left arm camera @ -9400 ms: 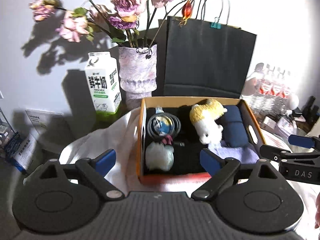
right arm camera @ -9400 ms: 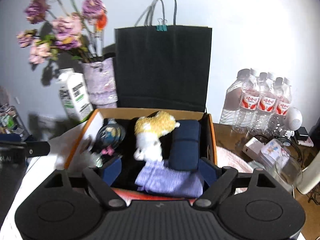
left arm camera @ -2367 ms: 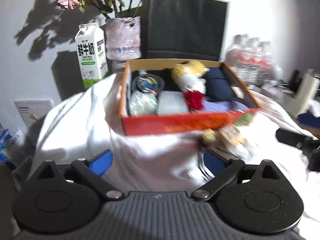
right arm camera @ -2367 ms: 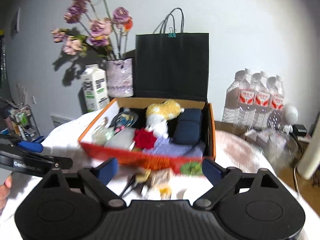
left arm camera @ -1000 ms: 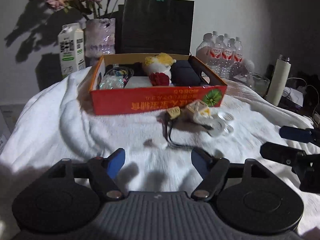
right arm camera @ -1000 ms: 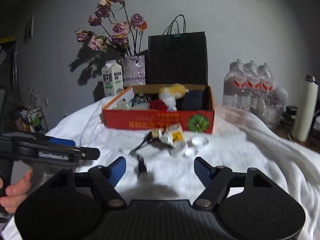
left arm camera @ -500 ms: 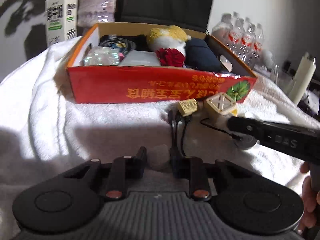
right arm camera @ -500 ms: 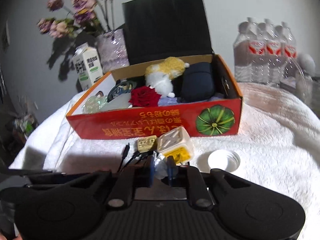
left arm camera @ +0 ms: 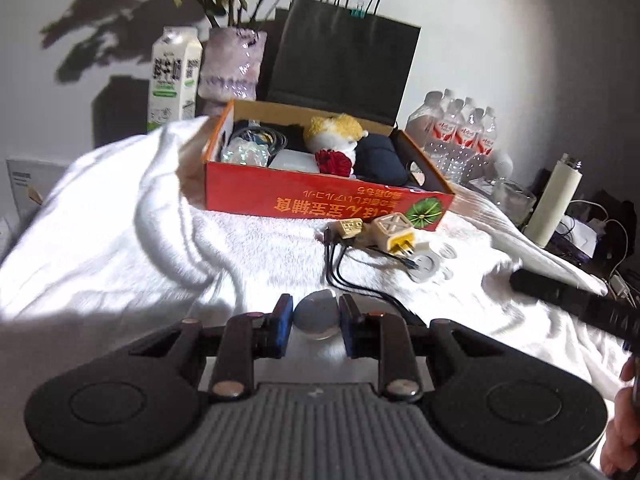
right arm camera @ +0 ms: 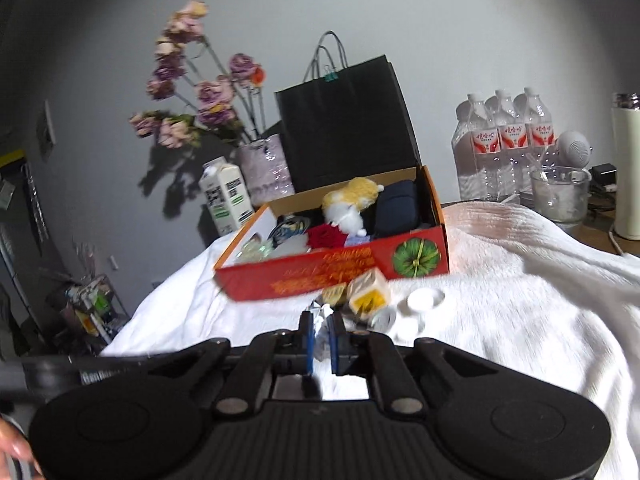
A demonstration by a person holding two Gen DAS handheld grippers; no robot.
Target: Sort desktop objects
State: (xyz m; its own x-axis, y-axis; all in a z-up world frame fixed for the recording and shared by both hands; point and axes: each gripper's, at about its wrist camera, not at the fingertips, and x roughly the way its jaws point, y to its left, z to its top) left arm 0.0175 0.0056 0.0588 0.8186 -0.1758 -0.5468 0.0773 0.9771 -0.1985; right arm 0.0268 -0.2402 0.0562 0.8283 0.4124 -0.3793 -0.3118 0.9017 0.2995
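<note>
One red cardboard box (left arm camera: 320,204) sits on a white towel (left arm camera: 120,248), and in it I count one yellow-and-white plush toy (left arm camera: 334,132), one red fabric rose (left arm camera: 334,161), one dark blue pouch (left arm camera: 380,160), one coil of cable (left arm camera: 260,138), one crinkly clear bundle (left arm camera: 244,154) and one pale flat block (left arm camera: 292,159). In front of the box lie two small cube-shaped plugs, a tan one (left arm camera: 349,227) and a cream one with a yellow face (left arm camera: 394,232), with thin black cables (left arm camera: 340,272) trailing from them, and at least two white round lids (right arm camera: 426,299) beside them (a third, smaller disc is too blurred to call). The left gripper (left arm camera: 316,320) has its blue pads closed on one grey round object (left arm camera: 317,316), pressing it from both sides just above the towel. The right gripper (right arm camera: 320,338) is nearly closed, its pads pinching one small crumpled silvery wrapper (right arm camera: 322,316) in front of the plugs. Behind the box stand one milk carton (left arm camera: 174,80), one pale purple vase (left arm camera: 234,66) of dried flowers (right arm camera: 192,96) and one black paper bag (left arm camera: 340,68) with one green clip on its handles. To the right stand at least three water bottles (right arm camera: 504,140), one glass bowl (right arm camera: 560,196) and one cream flask (left arm camera: 554,200).
</note>
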